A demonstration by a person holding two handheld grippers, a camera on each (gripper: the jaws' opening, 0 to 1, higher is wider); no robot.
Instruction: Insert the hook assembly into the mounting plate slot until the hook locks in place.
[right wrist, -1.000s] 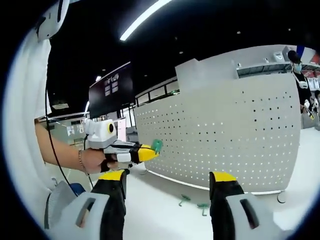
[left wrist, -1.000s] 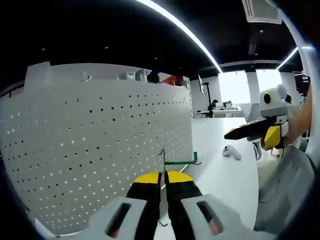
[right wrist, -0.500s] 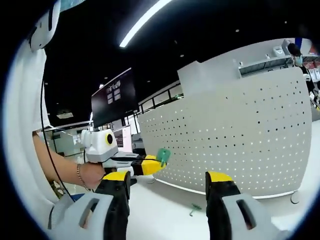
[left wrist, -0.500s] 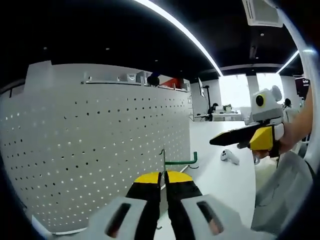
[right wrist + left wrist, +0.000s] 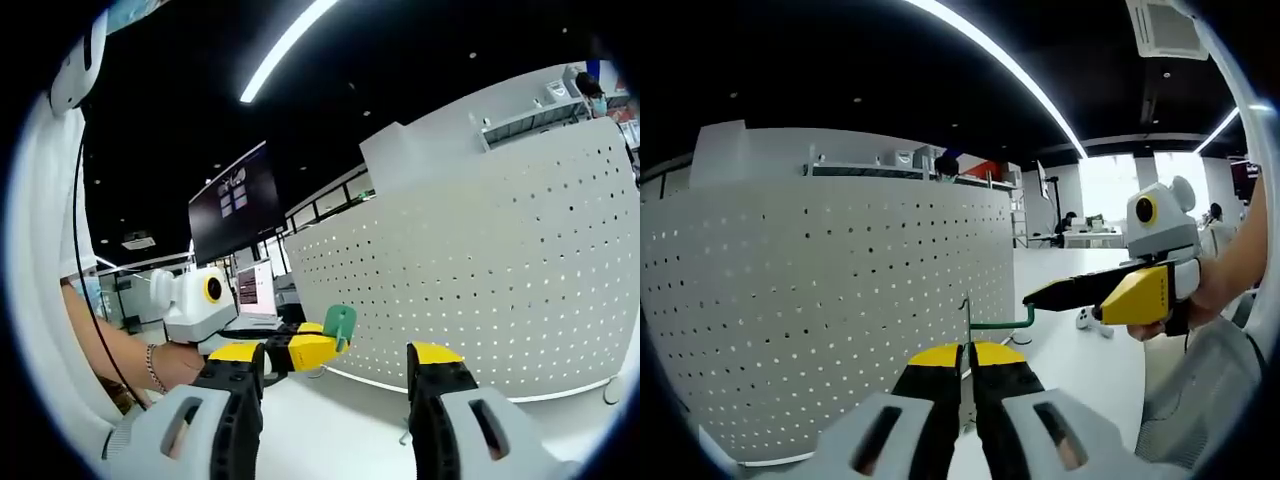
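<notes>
A: Status of left tongs (image 5: 967,357)?

B: Closed tight on the green hook assembly (image 5: 985,322). Seen lower centre of left gripper view: thin upright plate edge-on w/ a green arm running right to a curled tip. Held clear of the pegboard mounting plate (image 5: 840,300), which is spread over left & centre of frame. Not yet inserted.

A: Why held that way?

B: Judged: back plate kept upright so its tabs can be lined up w/ the slots; hook arm left pointing away from the board. In right gripper view the same hook (image 5: 339,322) is seen face-on as a small green tab at the left tongs' yellow tips (image 5: 318,350), centre-left, near the board (image 5: 500,270) but apart from it.

A: Right tongs (image 5: 335,385)?

B: Spread wide, nothing between them. In left gripper view they are seen at right (image 5: 1110,295), carried by a hand (image 5: 1205,300), dark tips close to the hook's curled end. Contact can't be told. Judged: brought in to steady or guide the hook.

A: Changes vs earlier frames?

B: Right tongs have been moved inward toward the hook; 1 s ago they were well apart at far right. Board now looms larger in both views, so both hands have been brought nearer. Grip on hook unchanged. White tabletop (image 5: 1080,360) below.
</notes>
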